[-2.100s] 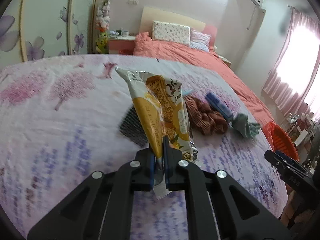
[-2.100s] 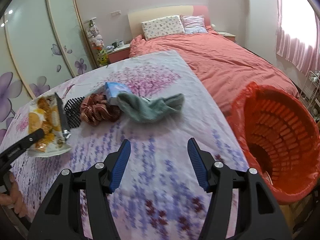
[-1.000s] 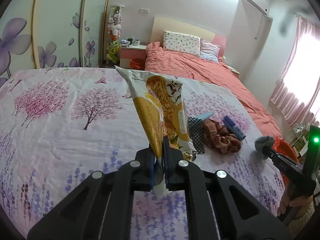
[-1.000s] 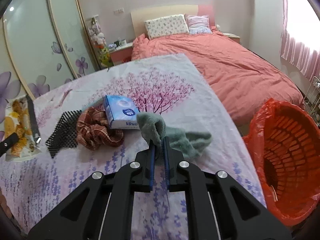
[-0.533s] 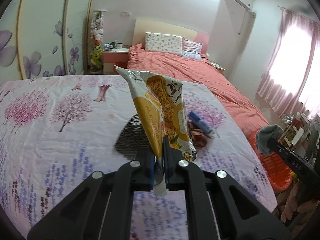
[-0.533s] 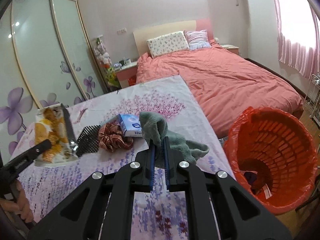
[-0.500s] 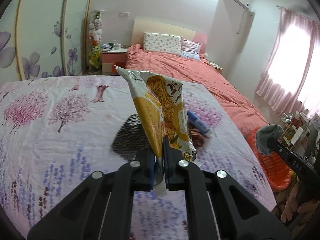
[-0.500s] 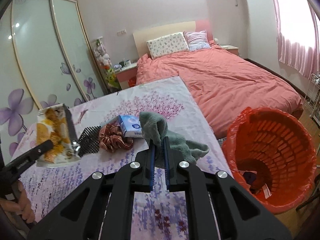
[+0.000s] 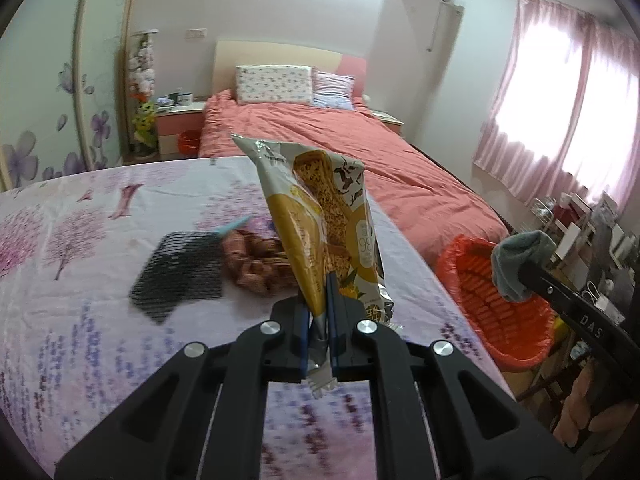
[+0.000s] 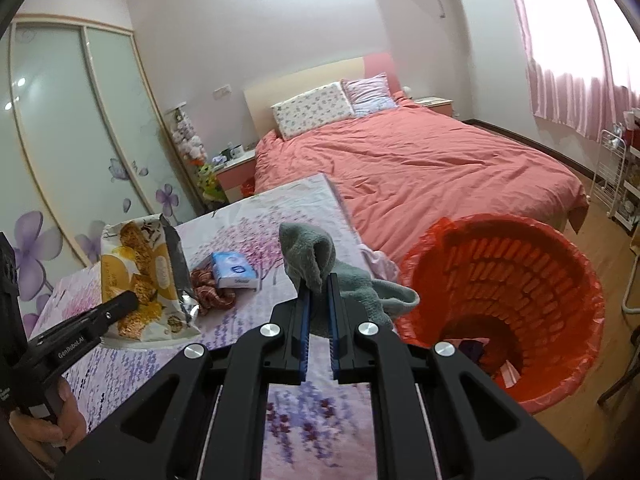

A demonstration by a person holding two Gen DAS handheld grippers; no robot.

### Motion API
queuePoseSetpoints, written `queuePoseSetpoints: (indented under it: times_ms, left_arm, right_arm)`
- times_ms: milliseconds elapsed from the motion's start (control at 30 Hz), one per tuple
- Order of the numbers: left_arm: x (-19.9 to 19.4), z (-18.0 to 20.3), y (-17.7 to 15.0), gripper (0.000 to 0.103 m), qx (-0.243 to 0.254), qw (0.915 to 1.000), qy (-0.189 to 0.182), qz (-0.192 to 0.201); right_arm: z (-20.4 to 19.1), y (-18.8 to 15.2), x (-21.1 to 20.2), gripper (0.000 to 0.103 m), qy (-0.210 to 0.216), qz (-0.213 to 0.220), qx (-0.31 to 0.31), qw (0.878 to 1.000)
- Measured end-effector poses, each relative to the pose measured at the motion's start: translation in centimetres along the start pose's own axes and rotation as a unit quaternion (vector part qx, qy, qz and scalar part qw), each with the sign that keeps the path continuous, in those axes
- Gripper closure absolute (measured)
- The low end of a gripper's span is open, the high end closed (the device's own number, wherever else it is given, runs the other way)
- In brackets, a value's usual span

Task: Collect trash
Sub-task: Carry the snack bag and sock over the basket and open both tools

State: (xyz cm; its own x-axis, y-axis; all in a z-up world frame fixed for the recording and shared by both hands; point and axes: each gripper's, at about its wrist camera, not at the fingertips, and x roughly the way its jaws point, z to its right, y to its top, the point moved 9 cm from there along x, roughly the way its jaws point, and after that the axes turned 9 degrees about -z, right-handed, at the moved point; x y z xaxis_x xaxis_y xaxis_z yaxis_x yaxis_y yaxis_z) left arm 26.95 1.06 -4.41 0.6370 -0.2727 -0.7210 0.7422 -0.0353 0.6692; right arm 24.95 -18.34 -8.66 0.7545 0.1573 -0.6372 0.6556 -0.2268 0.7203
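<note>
My left gripper (image 9: 319,312) is shut on a yellow snack wrapper (image 9: 320,216) and holds it upright above the table; the wrapper also shows in the right wrist view (image 10: 140,280). My right gripper (image 10: 318,304) is shut on a grey-green cloth (image 10: 316,260) that hangs over to the right; the cloth also shows in the left wrist view (image 9: 516,264). A red bin (image 10: 560,344) lined with a red bag stands on the floor right of the table, also in the left wrist view (image 9: 504,340). Some trash lies at its bottom.
On the floral tablecloth (image 9: 80,280) lie a black mesh piece (image 9: 176,276), a brown striped scrunchie (image 10: 208,284) and a blue tissue pack (image 10: 236,272). A bed with a red cover (image 10: 420,160) stands behind. A white rack (image 10: 616,176) is at the far right.
Both grippers have moved right towards the red bin, each with its item still held. The bin now looms larger in both views.
</note>
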Motion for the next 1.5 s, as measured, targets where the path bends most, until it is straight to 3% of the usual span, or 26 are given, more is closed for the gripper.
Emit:
queuePoseSetpoints:
  times_ms: [733,1233,1300,1400,1467,1500]
  left_arm:
    - [5.4,16.0,-0.4,0.094,0.091,0.9914,-0.090,-0.029]
    - [10.5,22.8,-0.9,0.094,0.130,0.9817,-0.126,-0.061]
    - [11.1,22.8,-1.1,0.087,0.129,0.9810,-0.128,-0.068]
    - [11.8,22.6,-1.2,0.070,0.126,0.9820,-0.121,-0.071]
    - [12.2,22.1,-1.4,0.068,0.121,0.9828,-0.118,-0.076]
    - [12.4,21.9,-1.4,0.067,0.119,0.9832,-0.115,-0.077]
  right_arm:
    - [10.4,0.7,-2.5,0.095,-0.031,0.041,0.080,0.996]
    - [16.8,1.7,-1.4,0.095,-0.043,0.054,0.139,0.988]
    - [17.3,1.7,-1.1,0.094,-0.042,0.054,0.143,0.987]
    - [17.9,1.5,-0.5,0.079,-0.043,0.047,0.151,0.987]
    - [18.1,1.0,-0.4,0.060,-0.049,0.045,0.153,0.986]
    - [18.1,0.9,-0.4,0.059,-0.051,0.045,0.153,0.986]
